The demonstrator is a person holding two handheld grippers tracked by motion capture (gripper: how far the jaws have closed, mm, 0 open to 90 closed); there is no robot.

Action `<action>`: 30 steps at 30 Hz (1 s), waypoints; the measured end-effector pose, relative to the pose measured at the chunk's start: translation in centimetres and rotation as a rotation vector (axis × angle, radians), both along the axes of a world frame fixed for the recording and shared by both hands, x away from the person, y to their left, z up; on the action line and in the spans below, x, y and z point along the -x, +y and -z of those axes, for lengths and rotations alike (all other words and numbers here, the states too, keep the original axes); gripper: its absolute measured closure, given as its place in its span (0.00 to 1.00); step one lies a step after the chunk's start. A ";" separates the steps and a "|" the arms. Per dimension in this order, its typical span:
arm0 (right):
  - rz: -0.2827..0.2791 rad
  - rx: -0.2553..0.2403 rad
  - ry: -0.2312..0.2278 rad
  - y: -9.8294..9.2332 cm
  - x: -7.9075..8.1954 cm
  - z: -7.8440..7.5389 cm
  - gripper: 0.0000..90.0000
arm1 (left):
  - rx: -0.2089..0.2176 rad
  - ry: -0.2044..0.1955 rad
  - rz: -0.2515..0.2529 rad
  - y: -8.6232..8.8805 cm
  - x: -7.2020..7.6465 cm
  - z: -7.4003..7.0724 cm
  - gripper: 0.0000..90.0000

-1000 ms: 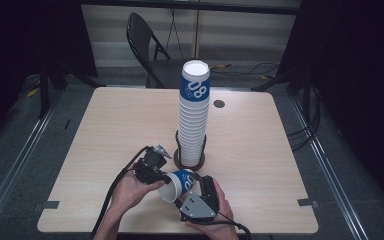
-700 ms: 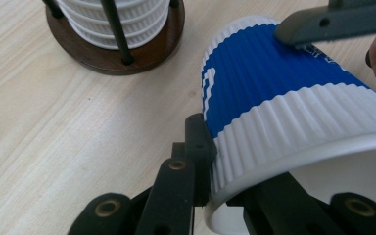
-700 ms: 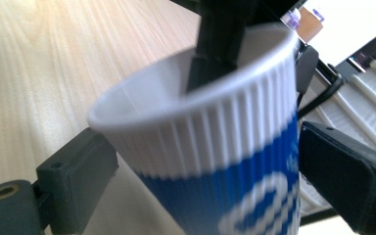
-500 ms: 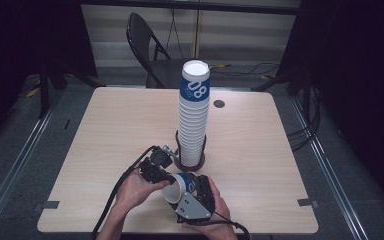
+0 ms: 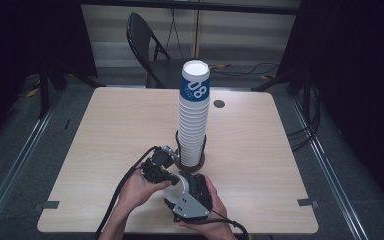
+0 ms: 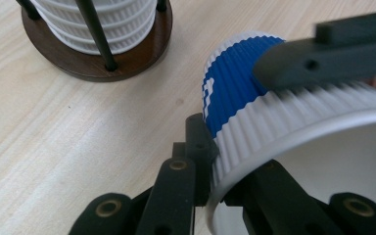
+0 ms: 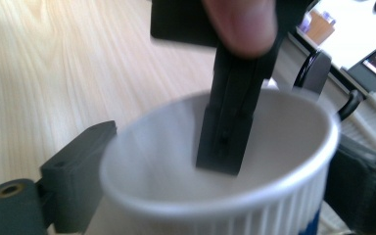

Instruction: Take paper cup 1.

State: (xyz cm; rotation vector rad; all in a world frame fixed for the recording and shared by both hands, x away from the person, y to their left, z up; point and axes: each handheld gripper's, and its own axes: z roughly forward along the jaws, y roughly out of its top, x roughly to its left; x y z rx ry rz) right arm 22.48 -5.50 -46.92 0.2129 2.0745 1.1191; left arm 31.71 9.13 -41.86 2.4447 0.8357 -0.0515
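Lying between right hand-held gripper [image 7: 215, 205] jaws, cup [image 7: 225, 161] (rim pinched)

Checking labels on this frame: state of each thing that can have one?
loose paper cup: lying on its side, held off the stack
left gripper: shut on the cup's rim wall, one jaw inside
right gripper: jaws wide, clamped across the cup's outside
cup stack: upright in its holder
holder: standing on the table
chair: unfolded, unoccupied
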 end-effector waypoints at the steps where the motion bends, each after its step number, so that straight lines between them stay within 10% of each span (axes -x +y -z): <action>1: -0.005 -0.001 -0.004 0.1 0.1 -0.1 0.11 | 0.004 -0.013 -0.007 0.0 0.1 0.0 0.95; 19: -0.019 -0.037 0.021 -0.1 -0.1 -0.2 0.14 | 0.061 0.037 -0.025 0.6 -0.2 0.6 0.96; 30: -0.017 -0.076 0.048 -0.5 -0.4 -0.7 0.15 | 0.122 -0.005 -0.059 1.1 -0.1 0.3 0.89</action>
